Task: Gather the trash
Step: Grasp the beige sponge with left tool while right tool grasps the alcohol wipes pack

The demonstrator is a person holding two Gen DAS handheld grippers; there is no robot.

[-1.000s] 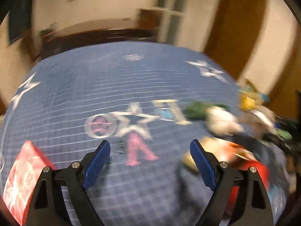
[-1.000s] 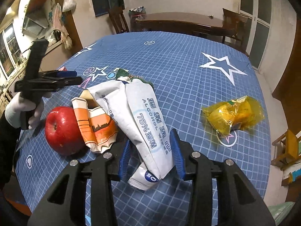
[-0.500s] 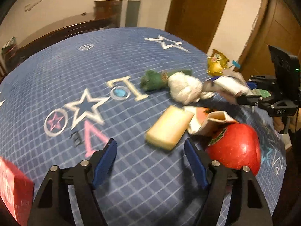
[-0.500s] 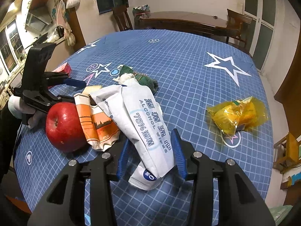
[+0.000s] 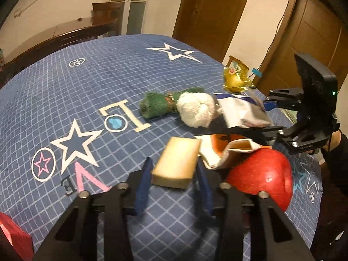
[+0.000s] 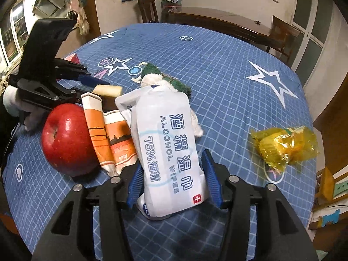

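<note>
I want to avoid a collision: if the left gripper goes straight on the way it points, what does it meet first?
The tan block, already between the closing jaws of the left gripper. Beyond it probably the orange-and-white wrapper; depth there is unclear.

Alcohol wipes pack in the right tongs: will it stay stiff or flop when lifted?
The wipes pack looks like soft film, creased at its top, so it will probably sag beyond the right tongs. Its glossy surface may slip. It seems light.

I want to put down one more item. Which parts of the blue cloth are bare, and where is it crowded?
Bare: the far half of the tablecloth, and the strip between the white star and the yellow wrapper. Crowded: the near left, around the apple, orange packet, wipes pack and sponge.
</note>
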